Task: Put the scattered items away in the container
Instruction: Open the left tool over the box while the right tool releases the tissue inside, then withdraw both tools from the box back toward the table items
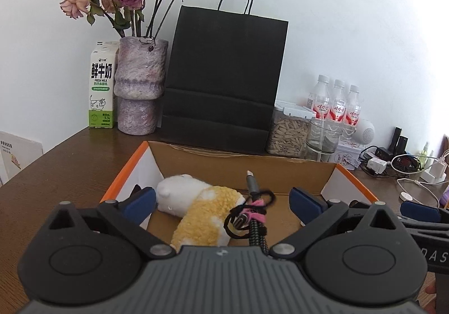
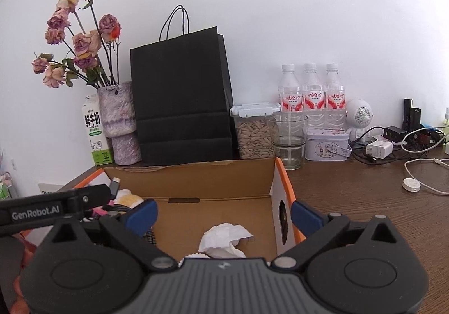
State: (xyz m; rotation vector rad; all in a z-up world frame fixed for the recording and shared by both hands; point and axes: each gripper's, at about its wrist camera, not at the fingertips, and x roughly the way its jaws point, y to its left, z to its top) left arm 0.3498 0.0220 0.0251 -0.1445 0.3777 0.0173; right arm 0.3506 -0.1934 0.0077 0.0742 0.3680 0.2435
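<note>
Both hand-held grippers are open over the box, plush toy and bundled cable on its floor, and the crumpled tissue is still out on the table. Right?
Not quite. The crumpled tissue lies inside the box, as the right wrist view shows. The rest holds: the left hand-held gripper and right hand-held gripper are open, with the plush toy and bundled cable in the box.

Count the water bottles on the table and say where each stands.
3. The left bottle, middle bottle and right bottle stand in a row against the wall, behind the glass and the tin. None seems hidden.
</note>
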